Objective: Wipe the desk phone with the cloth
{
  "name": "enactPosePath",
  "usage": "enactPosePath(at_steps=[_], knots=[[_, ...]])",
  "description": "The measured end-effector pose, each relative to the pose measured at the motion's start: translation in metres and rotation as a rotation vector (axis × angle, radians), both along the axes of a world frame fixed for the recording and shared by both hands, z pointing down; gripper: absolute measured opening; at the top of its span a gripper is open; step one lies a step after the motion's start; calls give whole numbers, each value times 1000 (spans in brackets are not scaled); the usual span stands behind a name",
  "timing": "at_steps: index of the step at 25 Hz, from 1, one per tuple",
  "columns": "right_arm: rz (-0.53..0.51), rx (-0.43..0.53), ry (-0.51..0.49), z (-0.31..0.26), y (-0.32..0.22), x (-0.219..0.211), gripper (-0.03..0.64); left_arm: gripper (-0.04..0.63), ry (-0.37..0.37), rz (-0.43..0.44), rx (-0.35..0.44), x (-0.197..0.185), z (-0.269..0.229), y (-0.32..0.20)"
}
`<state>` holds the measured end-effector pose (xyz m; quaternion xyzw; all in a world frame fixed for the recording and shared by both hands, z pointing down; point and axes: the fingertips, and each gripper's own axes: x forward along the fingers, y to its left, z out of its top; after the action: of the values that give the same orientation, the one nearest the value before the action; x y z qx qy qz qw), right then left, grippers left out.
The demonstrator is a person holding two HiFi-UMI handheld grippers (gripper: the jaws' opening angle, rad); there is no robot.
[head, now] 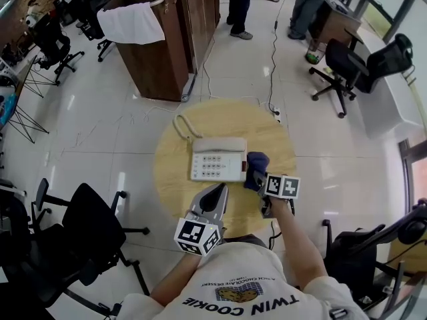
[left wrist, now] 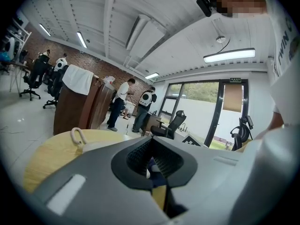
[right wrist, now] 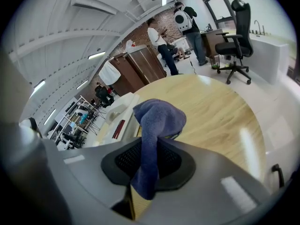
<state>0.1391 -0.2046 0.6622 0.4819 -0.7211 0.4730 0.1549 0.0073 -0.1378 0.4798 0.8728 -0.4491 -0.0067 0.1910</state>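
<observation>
A white desk phone (head: 217, 159) lies in the middle of a round wooden table (head: 173, 175), its coiled cord (head: 181, 127) trailing to the far left. Against the phone's right side is a dark blue cloth (head: 257, 165), with my right gripper (head: 259, 181) shut on it. In the right gripper view the cloth (right wrist: 157, 121) bunches up out of the closed jaws, and the phone (right wrist: 119, 114) lies just to their left. My left gripper (head: 216, 195) hovers over the table's near edge, in front of the phone, shut with nothing between its jaws.
A wooden cabinet (head: 150, 39) draped with a white towel stands on the floor beyond the table. Black office chairs stand at the near left (head: 93, 225) and far right (head: 343, 65). People (head: 240, 5) stand at the back. A cable (head: 272, 59) runs across the white floor.
</observation>
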Motion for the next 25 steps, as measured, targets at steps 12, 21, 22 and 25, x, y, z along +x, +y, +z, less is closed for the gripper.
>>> enactPosePath(at_steps=[12, 21, 22, 25], knots=[[-60, 13, -1, -2, -50, -2, 64, -9, -25, -39, -22, 6, 6, -27], [-97, 42, 40, -10, -94, 2, 64, -8, -32, -67, -22, 6, 4, -43], [-100, 44, 45, -11, -98, 3, 64, -8, -32, -69, -21, 6, 4, -44], [-112, 49, 55, -12, -106, 3, 64, -9, -33, -75, -18, 5, 4, -47]])
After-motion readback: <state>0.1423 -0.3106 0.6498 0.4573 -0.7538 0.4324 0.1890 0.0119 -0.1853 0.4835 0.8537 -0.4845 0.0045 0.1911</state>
